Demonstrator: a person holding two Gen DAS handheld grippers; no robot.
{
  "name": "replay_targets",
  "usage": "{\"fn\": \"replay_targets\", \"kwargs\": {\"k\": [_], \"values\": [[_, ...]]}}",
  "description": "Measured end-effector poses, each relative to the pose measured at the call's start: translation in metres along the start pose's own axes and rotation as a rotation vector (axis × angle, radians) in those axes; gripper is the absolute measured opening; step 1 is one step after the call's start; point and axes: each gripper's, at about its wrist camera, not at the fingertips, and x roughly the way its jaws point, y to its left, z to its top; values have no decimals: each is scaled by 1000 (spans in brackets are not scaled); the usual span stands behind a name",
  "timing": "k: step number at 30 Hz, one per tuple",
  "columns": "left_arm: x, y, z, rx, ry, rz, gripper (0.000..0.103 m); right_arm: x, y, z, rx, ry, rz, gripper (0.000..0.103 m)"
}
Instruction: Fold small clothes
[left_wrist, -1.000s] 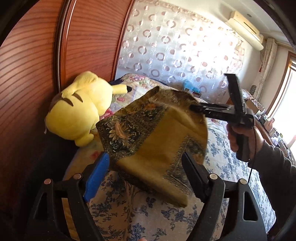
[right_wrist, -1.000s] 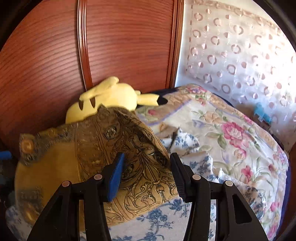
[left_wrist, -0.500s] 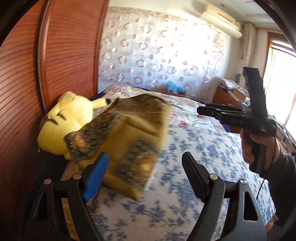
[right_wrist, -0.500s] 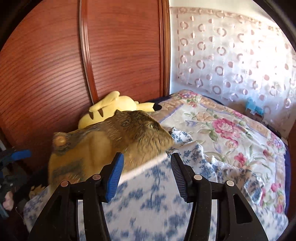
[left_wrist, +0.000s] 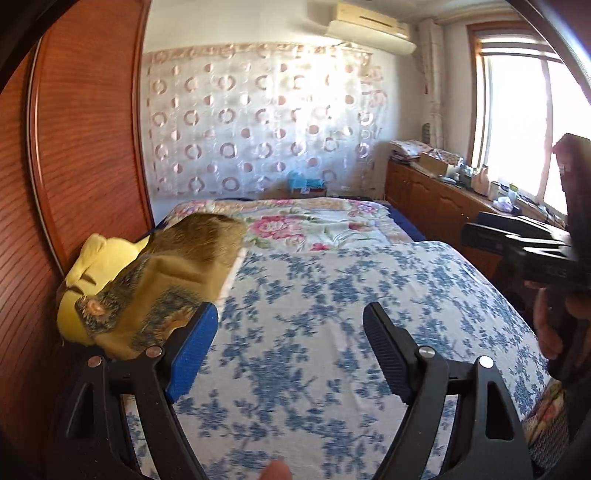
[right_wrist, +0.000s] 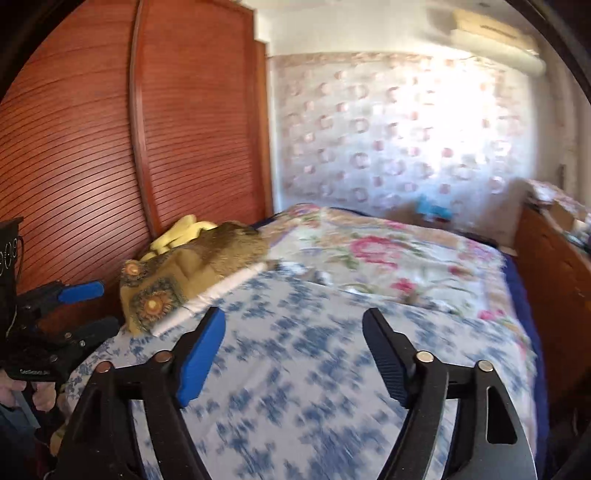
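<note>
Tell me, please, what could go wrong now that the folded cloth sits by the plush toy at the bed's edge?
1. The cloth lies partly on the plush toy, not flat on the bed, so its folds may loosen.
2. It sits at the bed's edge by the wooden wall; it might slide into the gap.
3. Both the left gripper and the right gripper are open and clear of it, the right's jaws having just been opening, so nothing steadies it.

Both wrist cameras look forward and slightly down along their open fingers, over the near part of the bed. They share the folded cloth far left and the curtain beyond.
</note>
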Motion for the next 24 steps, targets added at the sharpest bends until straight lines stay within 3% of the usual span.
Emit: {"fn": "replay_targets", "kwargs": {"k": [7,12,24], "values": [[-18,-37,0,21,-27,-6,82,-85,-5,-29,86,-72,-155,84],[-28,-45,-4,4,-44,-1,82,-118,-1,-42,128,-100,-200,84],[-33,-45,-7,-17,-53,16,82,-112,13,-53,141,-109,-202,84]]}}
